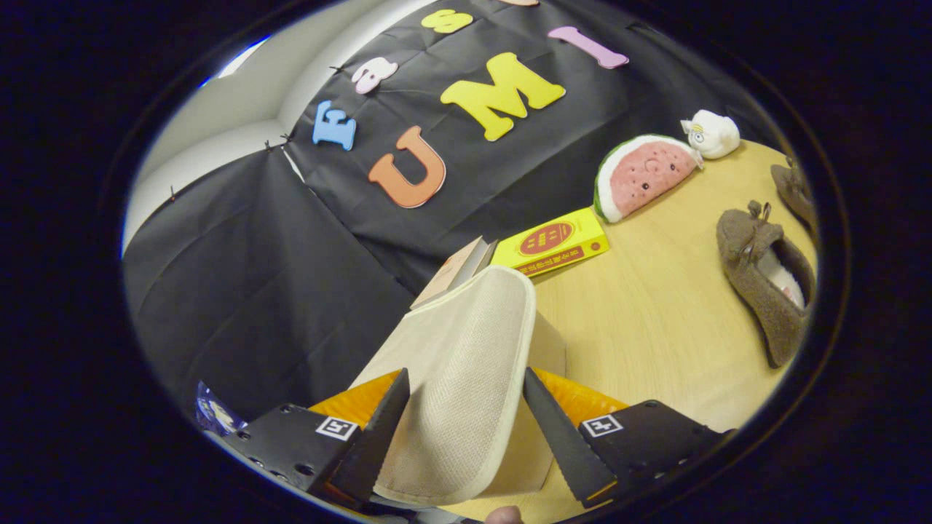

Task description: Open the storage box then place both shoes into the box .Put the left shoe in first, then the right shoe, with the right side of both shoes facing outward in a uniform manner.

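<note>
The hand-held gripper (464,404) is clamped on the storage box's raised fabric lid (459,364); both brown shoes (761,280) lie on the table (655,313).

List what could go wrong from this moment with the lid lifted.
1. The beige fabric lid flap of the storage box sits between the gripper fingers; whether they pinch it is unclear, so it may slip and fall shut.
2. The brown fuzzy shoe and the second brown shoe lie far off on the wooden table; releasing the flap to fetch them could close the box.
</note>
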Available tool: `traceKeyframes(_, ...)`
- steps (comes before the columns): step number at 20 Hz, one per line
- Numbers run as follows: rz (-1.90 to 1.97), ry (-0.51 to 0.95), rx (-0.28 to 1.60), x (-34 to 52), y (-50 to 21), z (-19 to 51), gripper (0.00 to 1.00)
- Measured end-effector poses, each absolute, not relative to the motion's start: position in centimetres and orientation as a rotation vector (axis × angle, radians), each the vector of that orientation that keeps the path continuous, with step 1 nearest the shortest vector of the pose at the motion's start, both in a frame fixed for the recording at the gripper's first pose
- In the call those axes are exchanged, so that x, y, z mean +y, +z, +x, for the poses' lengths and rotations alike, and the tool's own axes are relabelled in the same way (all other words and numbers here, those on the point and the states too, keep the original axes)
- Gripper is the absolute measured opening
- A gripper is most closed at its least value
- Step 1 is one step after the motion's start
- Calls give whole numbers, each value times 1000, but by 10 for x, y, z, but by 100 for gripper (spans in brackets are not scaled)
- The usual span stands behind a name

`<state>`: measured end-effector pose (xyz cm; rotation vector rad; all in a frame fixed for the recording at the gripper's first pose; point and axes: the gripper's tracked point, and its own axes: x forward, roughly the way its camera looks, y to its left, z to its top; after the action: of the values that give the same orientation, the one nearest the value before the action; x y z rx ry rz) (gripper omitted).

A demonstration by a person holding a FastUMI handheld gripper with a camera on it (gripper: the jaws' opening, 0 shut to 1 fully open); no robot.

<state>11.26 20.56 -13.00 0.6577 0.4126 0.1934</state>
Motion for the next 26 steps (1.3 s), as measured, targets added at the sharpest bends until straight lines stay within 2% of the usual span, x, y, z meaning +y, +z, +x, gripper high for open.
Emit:
traceKeyframes(3, 672, 198, 377, 201, -114, 110, 92)
traceKeyframes(5, 678, 216, 332, 200, -97, 110, 77)
traceKeyframes(7, 655, 223, 277, 198, -82, 112, 77)
traceKeyframes(9, 640, 218, 227, 193, -64, 111, 57)
traceKeyframes(12, 638, 217, 210, 195, -48, 117, 13)
traceKeyframes(17, 639, 232, 184, 204, -27, 122, 14)
traceKeyframes(19, 631, 252, 180, 212, -18, 125, 0)
traceKeyframes(26, 575, 363, 97, 269, 53, 134, 0)
